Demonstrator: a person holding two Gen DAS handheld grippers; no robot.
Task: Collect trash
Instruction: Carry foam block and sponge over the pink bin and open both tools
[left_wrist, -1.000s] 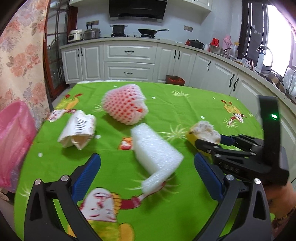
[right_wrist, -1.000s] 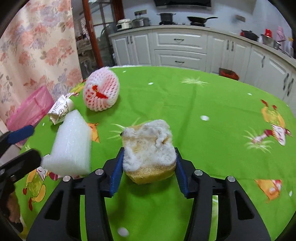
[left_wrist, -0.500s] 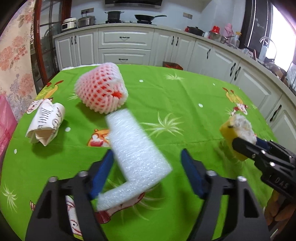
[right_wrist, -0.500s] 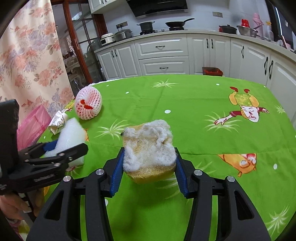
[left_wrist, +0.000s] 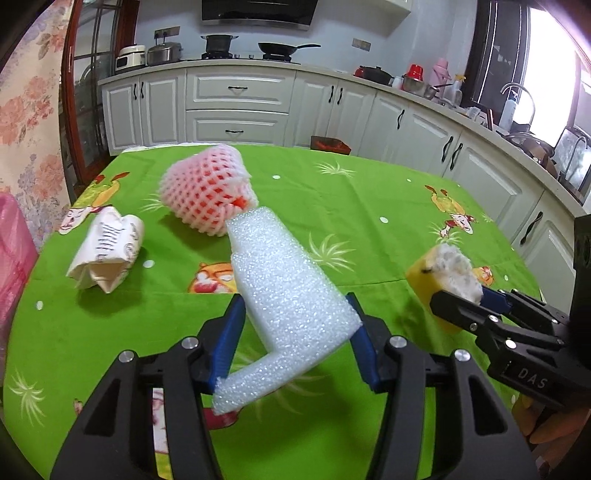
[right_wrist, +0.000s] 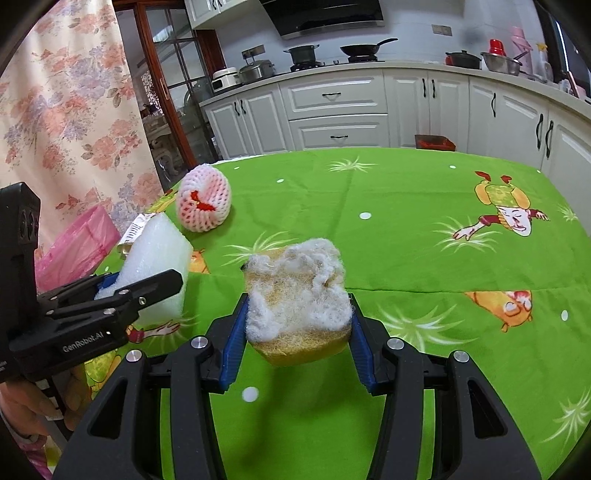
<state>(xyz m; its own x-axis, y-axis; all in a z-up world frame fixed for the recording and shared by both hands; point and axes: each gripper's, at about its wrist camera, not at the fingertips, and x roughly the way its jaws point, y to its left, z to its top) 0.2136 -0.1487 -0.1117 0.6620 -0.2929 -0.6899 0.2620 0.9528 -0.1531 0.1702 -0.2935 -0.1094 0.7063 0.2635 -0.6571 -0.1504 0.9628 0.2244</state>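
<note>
Since a second ago, both hands have risen and the left fingers, then spread around the white foam piece (left_wrist: 291, 295), now pinch it and hold it clear of the table (left_wrist: 369, 192); the right grip on the sponge has not changed.

Largest in view is that table, under a green cartoon-print cloth, spread out ahead of both sets of fingers. Off its edge, well to the left of the left fingers, is a pink trash bag (right_wrist: 77, 247), the likely goal for everything collected. Ahead of the left fingers lies a pink foam fruit net (left_wrist: 207, 192) with something red inside, its near side hidden behind the tip of the held foam. Ahead and to the left rests a crumpled printed paper wrapper (left_wrist: 105, 254), well apart from the net.

The left gripper (left_wrist: 295, 332) squeezes the bent foam piece near its elbow, the long part jutting forward. The right gripper (right_wrist: 295, 325) pinches a yellow sponge (right_wrist: 295, 299) topped with frayed white fluff, lifted off the cloth.

Risks, as I judge them: the foam is light and springy, so it could twist or pop free if the squeeze eases during the swing to the bag. Its forward end could knock the fruit net. The two grippers sit near each other, so crossing toward the bag together could make them collide. Loose fluff may shed from the sponge.
</note>
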